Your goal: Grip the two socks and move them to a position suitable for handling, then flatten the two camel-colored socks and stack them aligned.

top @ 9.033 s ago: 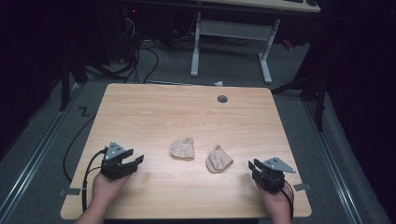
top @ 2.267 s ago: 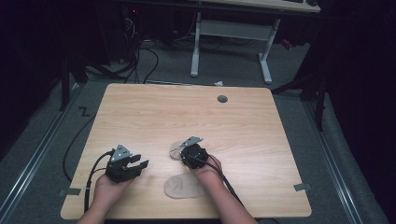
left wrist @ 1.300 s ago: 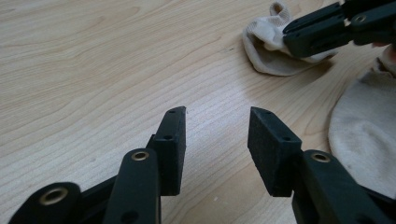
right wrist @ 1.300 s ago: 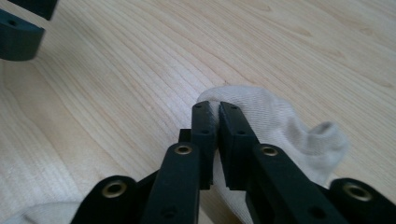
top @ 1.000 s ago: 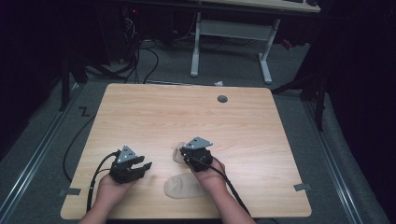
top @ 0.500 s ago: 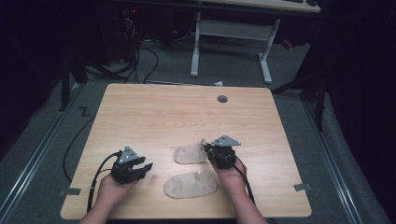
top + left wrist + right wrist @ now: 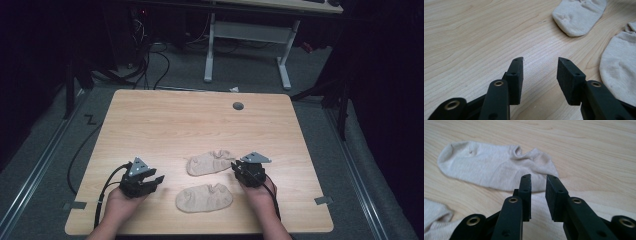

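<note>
While both hands rest near the front edge of the wooden counter (image 7: 165,115), two beige socks lie flat between them. One sock, the far sock (image 7: 210,162), lies a bit farther from the person. The near sock (image 7: 204,197) lies closer, just in front of it, and the two are close but not touching.

Over at the right, the right tool (image 7: 239,170) sits just beside the far sock's open end. Its jaws have just been opening, and now there is a small gap between them with nothing in it. Seen from the right tool's own camera, the far sock (image 7: 494,168) lies just past the tips, and the jaws do not pinch it.

Over at the left, the left tool (image 7: 152,181) stands apart from both socks. Its jaws are wide and empty, with bare wood between them
</note>
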Motion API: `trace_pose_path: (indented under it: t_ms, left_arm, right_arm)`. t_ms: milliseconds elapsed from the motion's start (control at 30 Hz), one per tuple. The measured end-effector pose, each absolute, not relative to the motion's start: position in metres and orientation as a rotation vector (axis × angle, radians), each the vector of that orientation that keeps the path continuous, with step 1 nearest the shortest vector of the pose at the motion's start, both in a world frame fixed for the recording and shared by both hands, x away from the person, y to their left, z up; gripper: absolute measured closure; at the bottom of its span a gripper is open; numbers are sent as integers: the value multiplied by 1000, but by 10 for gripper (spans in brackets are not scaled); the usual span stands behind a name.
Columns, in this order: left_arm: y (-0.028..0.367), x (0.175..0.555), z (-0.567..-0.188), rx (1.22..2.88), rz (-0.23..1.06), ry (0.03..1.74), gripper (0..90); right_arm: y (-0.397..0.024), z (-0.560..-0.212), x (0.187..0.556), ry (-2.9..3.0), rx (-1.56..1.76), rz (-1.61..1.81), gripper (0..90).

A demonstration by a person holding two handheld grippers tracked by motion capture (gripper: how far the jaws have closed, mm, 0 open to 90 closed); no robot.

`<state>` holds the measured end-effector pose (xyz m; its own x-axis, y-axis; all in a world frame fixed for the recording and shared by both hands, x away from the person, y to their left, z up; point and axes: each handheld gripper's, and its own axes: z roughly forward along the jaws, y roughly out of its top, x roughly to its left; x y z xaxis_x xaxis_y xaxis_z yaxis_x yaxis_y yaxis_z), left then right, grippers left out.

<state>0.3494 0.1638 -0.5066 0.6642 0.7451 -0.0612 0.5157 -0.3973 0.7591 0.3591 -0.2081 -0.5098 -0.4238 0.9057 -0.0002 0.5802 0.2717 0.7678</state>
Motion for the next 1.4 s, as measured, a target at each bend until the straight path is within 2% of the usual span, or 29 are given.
trace_pose_path:
  t_ms: [467, 700, 867, 1167, 1400]
  left_arm:
    - [141, 361, -514, 2086, 385, 995, 542]
    - [120, 369, -510, 2035, 384, 1002, 539]
    - [111, 377, -508, 2027, 373, 995, 538]
    - [96, 383, -504, 2022, 359, 964, 531]
    - [87, 390, -504, 2040, 375, 953, 530]
  right_arm:
    - [-227, -516, 349, 2083, 1351, 975, 706]
    - [-229, -513, 354, 2100, 1360, 965, 777]
    - [-227, -508, 358, 2093, 1347, 986, 777]
    - [-222, -498, 365, 2083, 1305, 1002, 734]
    - [-224, -502, 374, 2099, 1321, 1010, 702]
